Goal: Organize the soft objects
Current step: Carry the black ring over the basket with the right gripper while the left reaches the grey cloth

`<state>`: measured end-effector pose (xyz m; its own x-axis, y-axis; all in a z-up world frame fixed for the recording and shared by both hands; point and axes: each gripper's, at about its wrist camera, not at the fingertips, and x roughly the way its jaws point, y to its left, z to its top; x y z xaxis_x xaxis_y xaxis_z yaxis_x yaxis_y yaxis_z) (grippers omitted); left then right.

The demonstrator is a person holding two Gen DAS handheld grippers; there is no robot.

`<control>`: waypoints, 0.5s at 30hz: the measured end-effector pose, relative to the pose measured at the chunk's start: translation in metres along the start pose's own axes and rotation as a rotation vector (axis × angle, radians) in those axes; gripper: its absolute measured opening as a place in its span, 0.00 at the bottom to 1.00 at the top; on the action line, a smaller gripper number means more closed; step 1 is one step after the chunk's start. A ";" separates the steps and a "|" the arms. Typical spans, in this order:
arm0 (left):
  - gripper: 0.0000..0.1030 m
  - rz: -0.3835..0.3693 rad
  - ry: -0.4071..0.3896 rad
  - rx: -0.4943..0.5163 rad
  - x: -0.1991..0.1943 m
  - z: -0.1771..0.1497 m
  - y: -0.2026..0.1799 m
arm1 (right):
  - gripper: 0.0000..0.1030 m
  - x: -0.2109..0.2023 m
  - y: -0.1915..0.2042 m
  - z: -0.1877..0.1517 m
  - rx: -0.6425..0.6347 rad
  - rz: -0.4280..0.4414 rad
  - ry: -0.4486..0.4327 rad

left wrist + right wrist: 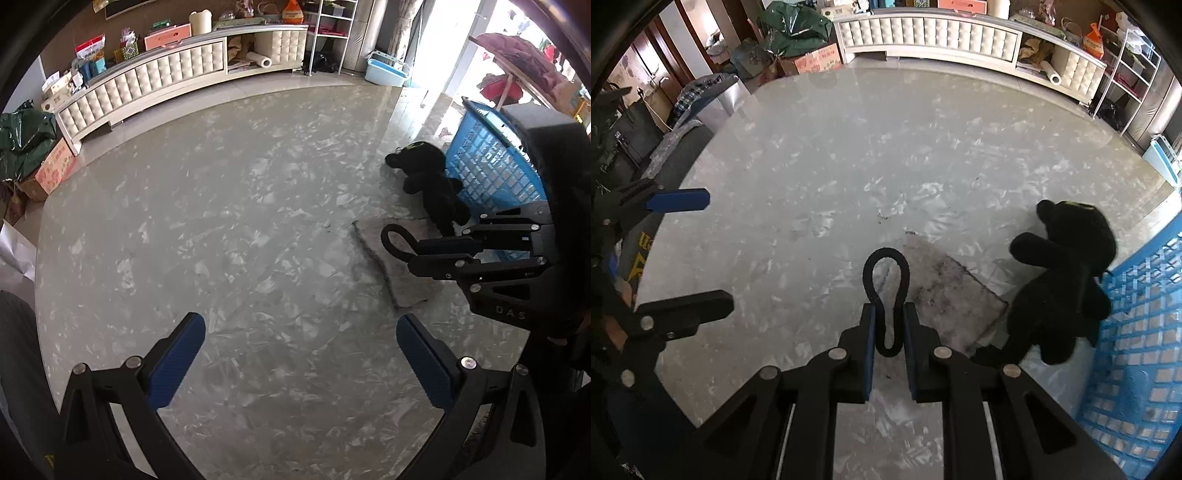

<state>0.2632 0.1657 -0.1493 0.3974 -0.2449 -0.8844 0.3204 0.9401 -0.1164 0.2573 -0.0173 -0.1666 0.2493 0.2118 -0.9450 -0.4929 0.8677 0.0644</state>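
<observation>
One blue basket stands at the right; its inside is not visible. One black plush toy leans against its wall, and one grey cloth lies flat on the table just beside the toy. The right gripper is nearly closed, and its pads pinch one black loop that sticks out over the cloth. The left gripper is wide open and holds nothing. Left of the cloth, the table has much free room up to its round edge
</observation>
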 end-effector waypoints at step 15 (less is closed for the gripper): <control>1.00 -0.028 -0.024 0.092 -0.010 0.033 -0.054 | 0.13 -0.109 -0.058 -0.028 0.033 -0.060 -0.098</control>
<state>0.2700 0.1095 -0.1189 0.4069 -0.2776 -0.8703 0.4092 0.9072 -0.0980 0.2360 -0.1034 -0.0762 0.3590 0.2006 -0.9115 -0.4474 0.8941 0.0206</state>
